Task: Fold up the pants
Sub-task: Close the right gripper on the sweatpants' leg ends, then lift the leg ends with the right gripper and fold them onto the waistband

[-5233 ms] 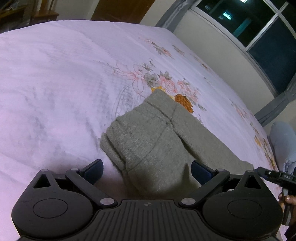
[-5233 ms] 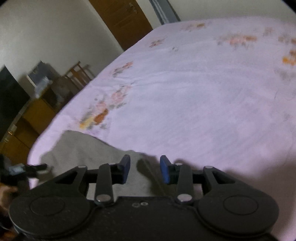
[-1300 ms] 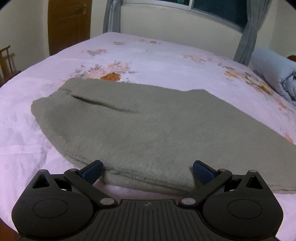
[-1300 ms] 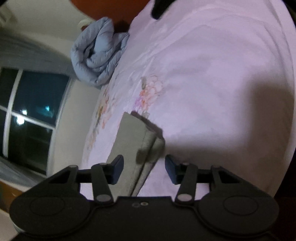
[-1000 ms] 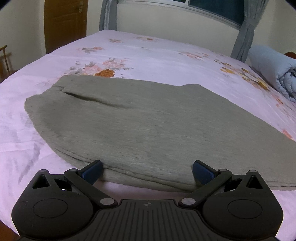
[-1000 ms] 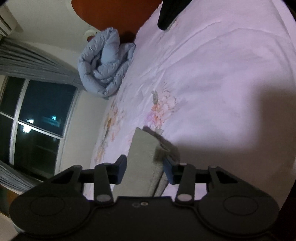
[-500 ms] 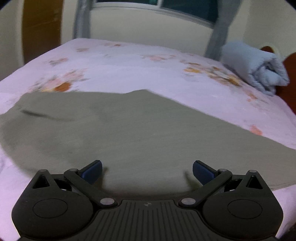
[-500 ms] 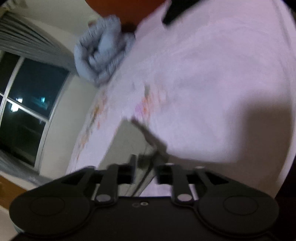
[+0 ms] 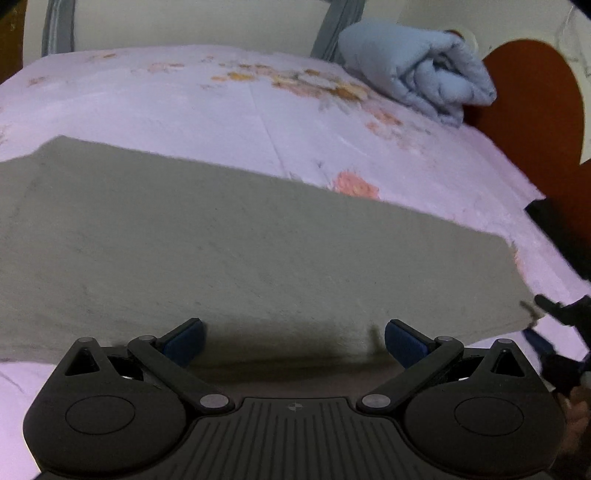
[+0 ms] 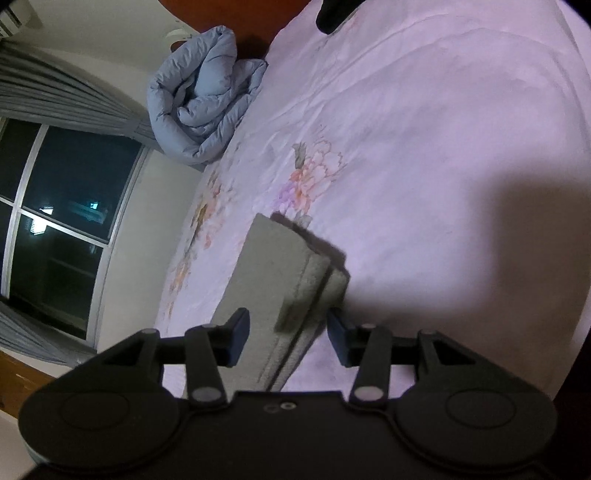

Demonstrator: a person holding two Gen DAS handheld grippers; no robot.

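Grey-green knit pants (image 9: 229,243) lie folded lengthwise on the bed, one leg on the other, stretching left to right across the left wrist view. My left gripper (image 9: 293,338) is open wide, right at the near long edge of the pants, with nothing between its blue pads. My right gripper (image 10: 288,332) is open at the cuff end of the pants (image 10: 280,273), the two stacked leg ends lying between its pads (image 10: 238,330) without being pinched. The right gripper's tip also shows in the left wrist view (image 9: 554,314).
The bed has a pale pink floral sheet (image 9: 207,110). A rolled light-blue duvet (image 9: 417,81) lies at the head, by a reddish-brown headboard (image 9: 535,96). A dark object (image 10: 336,11) sits at the far bed edge. A dark window (image 10: 55,206) and grey curtain stand beside the bed.
My left gripper has swung right along the pants' long edge, toward the cuff end. My right gripper narrowed about half a second ago and has opened again at the cuffs.
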